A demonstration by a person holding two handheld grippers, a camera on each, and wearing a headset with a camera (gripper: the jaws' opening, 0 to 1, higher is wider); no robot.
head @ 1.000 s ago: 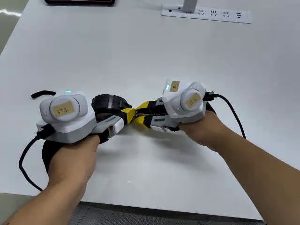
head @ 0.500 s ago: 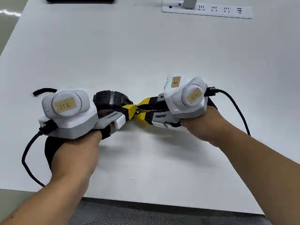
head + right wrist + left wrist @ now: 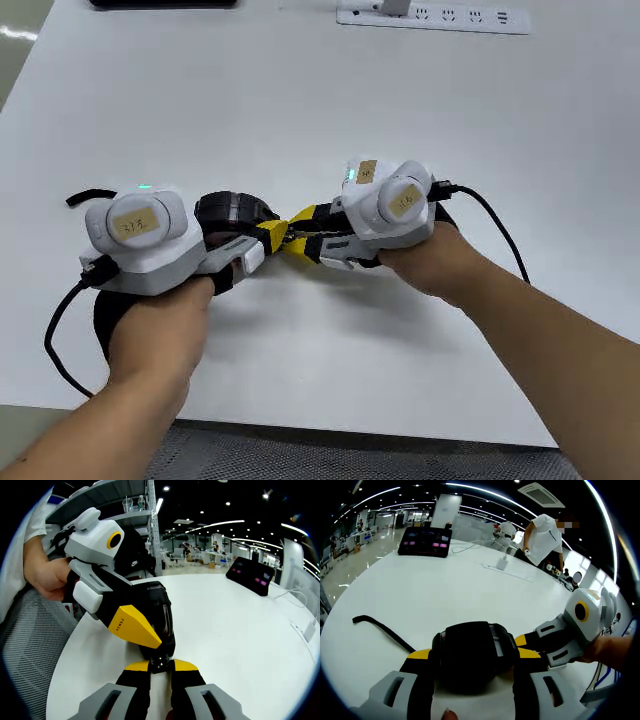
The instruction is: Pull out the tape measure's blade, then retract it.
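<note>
left gripper (image 3: 473,655) clamps tape measure (image 3: 232,210); right gripper (image 3: 161,666) pinches blade tip (image 3: 160,662); tan stickers (image 3: 136,226) writing illegible

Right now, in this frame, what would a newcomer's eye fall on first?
Two grippers meet nose to nose near the front of the white table. The left gripper clamps a black tape measure, and the right gripper pinches the blade hook right at the case, with hardly any blade drawn out. A white power strip lies at the table's far edge.
</note>
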